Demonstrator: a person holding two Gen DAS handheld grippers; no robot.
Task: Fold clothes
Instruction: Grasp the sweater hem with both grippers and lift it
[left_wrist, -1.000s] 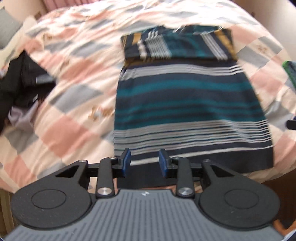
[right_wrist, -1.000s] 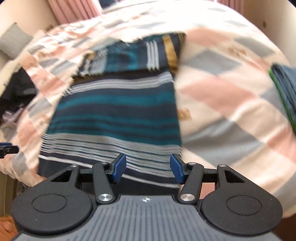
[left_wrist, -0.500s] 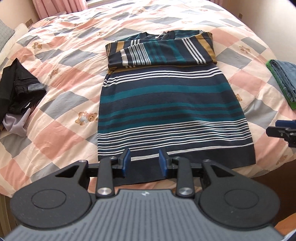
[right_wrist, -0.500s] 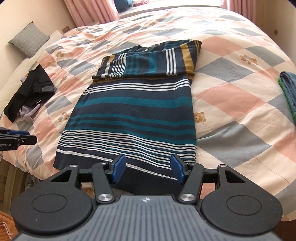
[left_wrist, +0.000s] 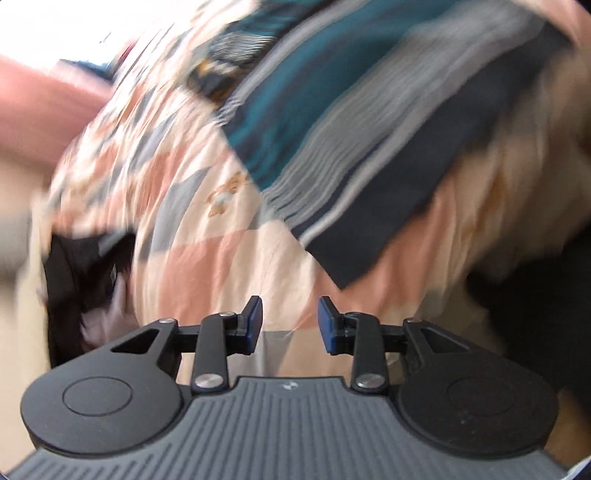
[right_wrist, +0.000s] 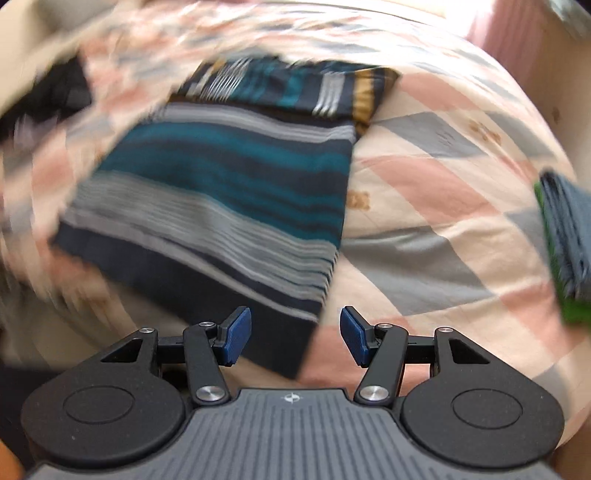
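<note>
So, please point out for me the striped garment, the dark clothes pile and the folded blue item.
striped garment (right_wrist: 236, 192), right wrist view, on its teal band.
dark clothes pile (left_wrist: 79, 280), left wrist view, on the black fabric.
folded blue item (right_wrist: 569, 229), right wrist view, on its blue top layer.

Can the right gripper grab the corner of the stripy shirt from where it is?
Probably yes: the right gripper is open, the striped shirt corner lies just ahead, nothing between.
</note>
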